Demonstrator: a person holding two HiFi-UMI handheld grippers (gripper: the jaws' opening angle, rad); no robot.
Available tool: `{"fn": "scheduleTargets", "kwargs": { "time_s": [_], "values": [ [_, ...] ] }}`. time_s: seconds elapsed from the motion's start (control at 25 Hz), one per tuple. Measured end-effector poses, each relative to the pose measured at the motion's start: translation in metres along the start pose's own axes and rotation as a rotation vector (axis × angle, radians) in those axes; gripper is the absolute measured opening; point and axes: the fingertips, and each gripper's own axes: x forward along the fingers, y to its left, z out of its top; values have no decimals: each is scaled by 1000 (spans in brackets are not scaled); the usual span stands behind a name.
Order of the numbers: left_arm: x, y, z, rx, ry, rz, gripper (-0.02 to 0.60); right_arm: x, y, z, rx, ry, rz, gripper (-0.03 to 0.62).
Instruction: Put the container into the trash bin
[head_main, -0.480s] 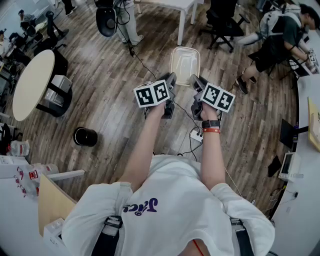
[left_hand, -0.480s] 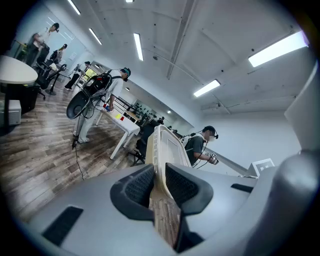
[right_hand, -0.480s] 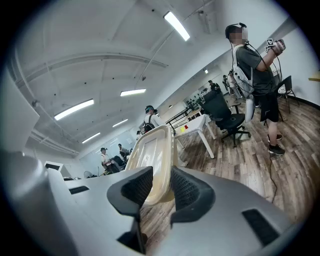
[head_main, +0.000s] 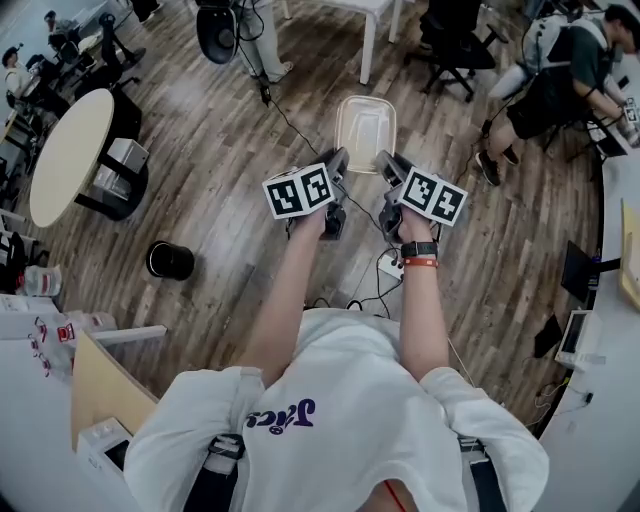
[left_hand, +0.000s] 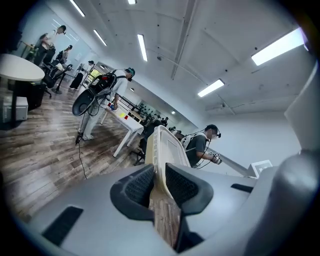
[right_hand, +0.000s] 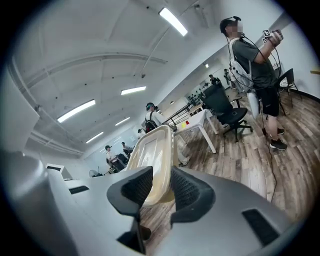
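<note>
A clear, shallow plastic container (head_main: 365, 125) hangs level over the wooden floor, held from its near end by both grippers. My left gripper (head_main: 338, 165) is shut on the container's left rim (left_hand: 165, 150), which stands on edge between the pads (left_hand: 137, 186). My right gripper (head_main: 385, 168) is shut on the container's right corner (right_hand: 150, 165), pinched between its pads (right_hand: 186, 190). A round black trash bin (head_main: 170, 260) stands on the floor well to the left of and nearer than the container.
A round pale table (head_main: 70, 155) stands far left, a white table (head_main: 365, 15) and an office chair (head_main: 455, 35) ahead. A seated person (head_main: 560, 70) is at the right. A power strip with cables (head_main: 390, 265) lies on the floor below my hands.
Both grippers and the container sit slightly higher and further left in the head view. Both grips are the same.
</note>
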Motion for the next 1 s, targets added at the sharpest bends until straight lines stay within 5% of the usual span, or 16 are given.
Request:
{"fn": "scheduleTargets", "kwargs": {
  "time_s": [0.44, 1.0],
  "values": [
    [-18, -7, -29, -31, -33, 93, 83, -13, -8, -20, -3, 104, 87, 132],
    [-86, 73, 21, -101, -128, 197, 83, 52, 86, -56, -61, 245, 195, 132]
  ]
}}
